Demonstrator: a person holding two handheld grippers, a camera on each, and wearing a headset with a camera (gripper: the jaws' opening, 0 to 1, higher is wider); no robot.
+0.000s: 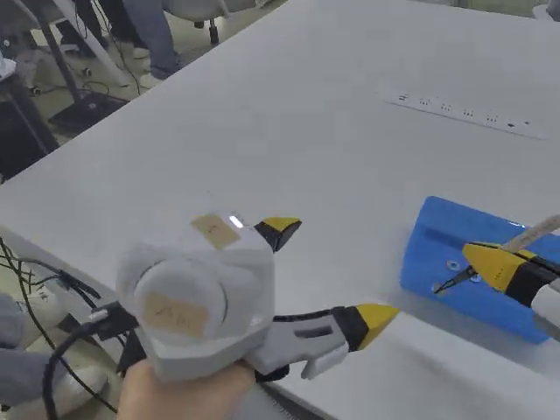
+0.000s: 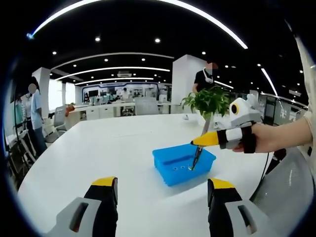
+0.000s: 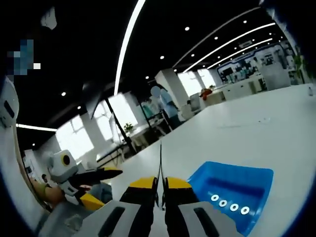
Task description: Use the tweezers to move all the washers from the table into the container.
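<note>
A blue container [image 1: 442, 236] sits on the white table [image 1: 289, 131] at the right. Several washers [image 3: 229, 203] lie in a row on its floor. My right gripper [image 1: 490, 262] is shut on thin tweezers [image 1: 451, 282], whose tips reach down inside the container. In the left gripper view the tweezers [image 2: 196, 158] point into the container [image 2: 170, 174] close to the washers [image 2: 178, 168]. My left gripper [image 1: 328, 274] hovers open and empty over the table's near edge, left of the container. In the right gripper view the tweezers [image 3: 160, 165] stick out between the shut jaws.
A white power strip [image 1: 468, 112] lies far back on the table. Cables [image 1: 52, 297] and chair legs sit off the table's left edge. A potted plant [image 2: 210, 101] stands behind the container, and people stand in the office background.
</note>
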